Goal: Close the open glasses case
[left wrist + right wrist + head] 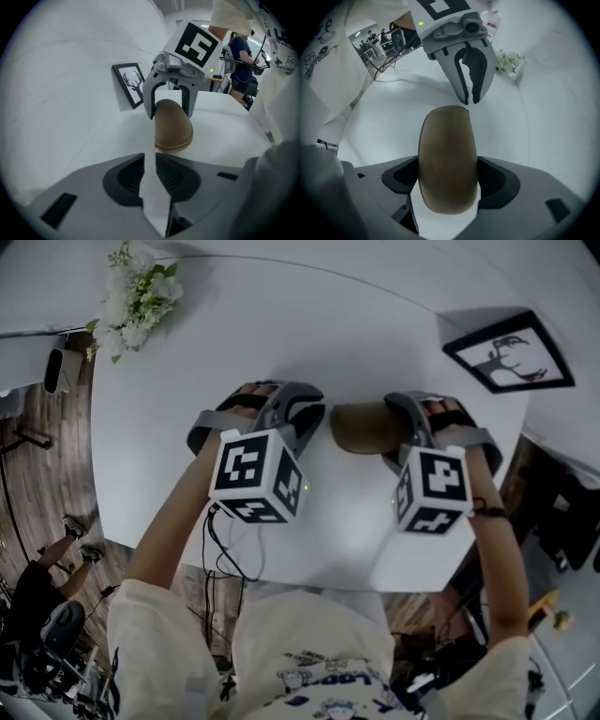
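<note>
The glasses case (447, 140) is pinched steady by the right gripper (447, 171); beside it the left gripper (150, 158) is held barely parted, empty.

I see a round white table (356, 324), a black-framed deer picture (511, 352) at its right, a white flower bunch (136, 296) far left

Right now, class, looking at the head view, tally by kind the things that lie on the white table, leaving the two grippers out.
Glasses case: 1
Framed deer picture: 1
Flower bunch: 1
Total: 3
</note>
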